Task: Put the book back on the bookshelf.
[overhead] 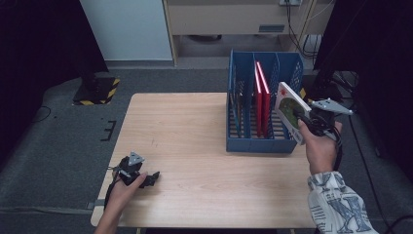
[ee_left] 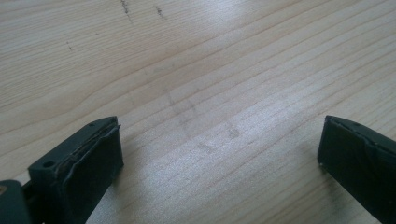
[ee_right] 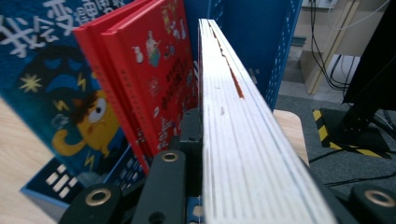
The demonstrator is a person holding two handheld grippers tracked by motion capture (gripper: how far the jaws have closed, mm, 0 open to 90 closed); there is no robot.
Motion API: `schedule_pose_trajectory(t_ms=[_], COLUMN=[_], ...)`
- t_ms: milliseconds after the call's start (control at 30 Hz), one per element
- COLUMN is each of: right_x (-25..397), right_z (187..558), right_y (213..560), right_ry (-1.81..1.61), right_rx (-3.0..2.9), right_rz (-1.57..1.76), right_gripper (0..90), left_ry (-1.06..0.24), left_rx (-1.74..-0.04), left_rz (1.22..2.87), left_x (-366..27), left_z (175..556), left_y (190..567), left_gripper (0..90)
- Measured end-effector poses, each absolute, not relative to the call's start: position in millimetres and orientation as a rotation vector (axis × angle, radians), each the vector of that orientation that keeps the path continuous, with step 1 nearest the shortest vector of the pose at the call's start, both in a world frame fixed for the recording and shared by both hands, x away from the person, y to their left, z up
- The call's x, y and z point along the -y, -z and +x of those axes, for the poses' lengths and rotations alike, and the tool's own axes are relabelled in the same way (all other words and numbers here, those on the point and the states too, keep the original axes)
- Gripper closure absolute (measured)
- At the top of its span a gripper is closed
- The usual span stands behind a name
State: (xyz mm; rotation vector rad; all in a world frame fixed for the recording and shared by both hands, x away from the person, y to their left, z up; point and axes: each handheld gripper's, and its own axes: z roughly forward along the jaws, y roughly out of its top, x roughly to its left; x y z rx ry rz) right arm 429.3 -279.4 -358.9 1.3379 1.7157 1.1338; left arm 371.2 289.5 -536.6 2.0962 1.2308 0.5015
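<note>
My right gripper [overhead: 303,117] is shut on a thin white book [overhead: 290,110] with a green and red cover, held tilted above the right end of the blue file rack [overhead: 263,144]. In the right gripper view the book's page edge [ee_right: 233,135] runs straight ahead between the jaws, beside two red books [ee_right: 154,70] and a blue book [ee_right: 51,70] standing in the rack. The red books [overhead: 260,100] stand in the rack's middle slot. My left gripper [overhead: 152,177] rests on the wooden table [overhead: 185,141] near its front left corner, jaws wide apart over bare wood [ee_left: 219,130].
The rack stands at the table's right side, near the right edge. Grey floor surrounds the table; a yellow-black striped stand base [overhead: 97,90] sits at the far left. Cables [overhead: 311,44] hang at the far right. Dark curtains flank both sides.
</note>
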Motion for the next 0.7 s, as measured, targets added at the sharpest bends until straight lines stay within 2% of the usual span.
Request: schedule_pose_trajectory(t_ms=[700], right_x=[277.2], right_z=[465.7], right_y=[373.0], right_ry=[-1.098], right_rx=[-1.644], right_rz=[1.407], right_gripper=[75.6], left_ry=[-0.501], left_rx=[-1.228], left_rz=[2.100], left_x=[-289.4], left_z=[371.7], left_y=[536.5], left_gripper=[0.0])
